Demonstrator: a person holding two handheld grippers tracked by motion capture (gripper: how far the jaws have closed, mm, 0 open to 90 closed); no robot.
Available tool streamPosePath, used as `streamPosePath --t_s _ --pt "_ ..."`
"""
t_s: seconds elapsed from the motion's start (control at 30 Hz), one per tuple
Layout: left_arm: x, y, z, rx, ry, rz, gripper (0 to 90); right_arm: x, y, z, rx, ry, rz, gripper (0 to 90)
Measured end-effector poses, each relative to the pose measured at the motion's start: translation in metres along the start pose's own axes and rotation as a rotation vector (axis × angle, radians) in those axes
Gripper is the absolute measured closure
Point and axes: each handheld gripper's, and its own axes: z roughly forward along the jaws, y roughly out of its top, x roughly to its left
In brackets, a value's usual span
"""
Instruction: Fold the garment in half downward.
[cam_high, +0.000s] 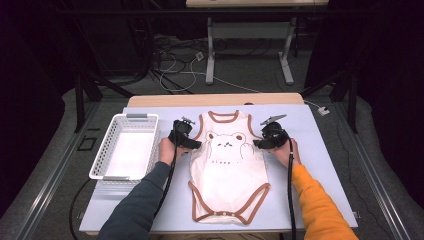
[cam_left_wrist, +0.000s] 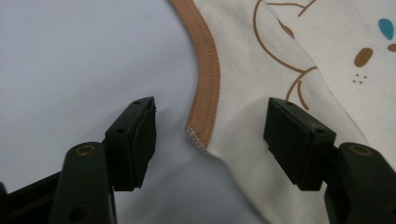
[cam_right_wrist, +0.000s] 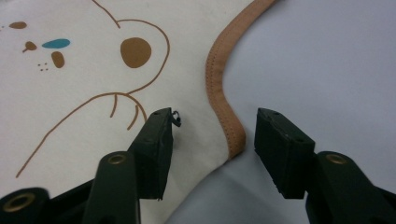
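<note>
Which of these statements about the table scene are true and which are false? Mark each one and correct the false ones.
1. The bodysuit lies flat on the table. True.
2. The basket holds folded clothes. False: nothing lies in it.
3. The left gripper straddles the bodysuit's brown-trimmed edge. True.
4. The right gripper is clamped shut on the fabric. False: its jaws stand apart on either side of the brown trim, not pressing it.
5. The basket sits to the right of the bodysuit in the high view. False: it sits to the left.
6. A bear is printed on the bodysuit. True.
</note>
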Motion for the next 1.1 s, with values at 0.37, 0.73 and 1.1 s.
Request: streamPosePath --t_s 0.37,0.73,1.1 --pt "0.001 0.001 -0.002 -0.004 -0.018 0.035 63.5 -0.002 -0.002 0.001 -0.006 0.033 0.006 62.5" --pt "0.001 0.002 -0.002 -0.005 -0.031 0.058 84.8 -0.003 -0.004 -0.001 -0.032 0.058 0.01 84.6" --pt "0.005 0.003 -0.01 -0.026 0.015 0.066 85.3 -0.003 -0.002 -0.012 -0.079 0.047 -0.005 85.9"
